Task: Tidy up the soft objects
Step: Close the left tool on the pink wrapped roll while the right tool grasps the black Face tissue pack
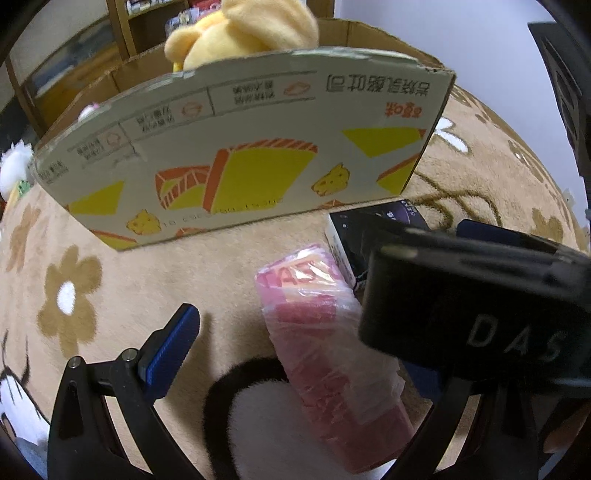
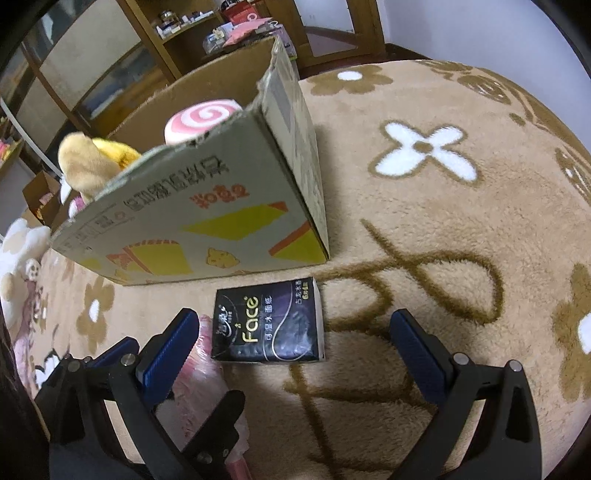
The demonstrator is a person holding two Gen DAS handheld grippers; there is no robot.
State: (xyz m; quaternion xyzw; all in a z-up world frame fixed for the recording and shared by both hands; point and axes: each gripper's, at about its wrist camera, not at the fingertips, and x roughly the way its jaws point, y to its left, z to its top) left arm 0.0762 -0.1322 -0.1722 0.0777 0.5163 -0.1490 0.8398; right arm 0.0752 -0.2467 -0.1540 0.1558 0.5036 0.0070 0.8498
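Standing ahead of both grippers, the cardboard box [image 2: 207, 221] is holding a yellow plush toy [image 1: 243, 33] and a pink-and-white swirl plush [image 2: 201, 120]; its printed side is showing upside-down Chinese characters, too blurred to read. Lying between the spread fingers of the right gripper [image 2: 295, 343], untouched, the black tissue pack [image 2: 269, 325] is displaying "Face". The left gripper [image 1: 295, 321] is hovering wide apart and empty over the pink wrapped pack [image 1: 332, 350], whose lettering is unclear. The right gripper's body, crossing the left view, is bearing "DAS"
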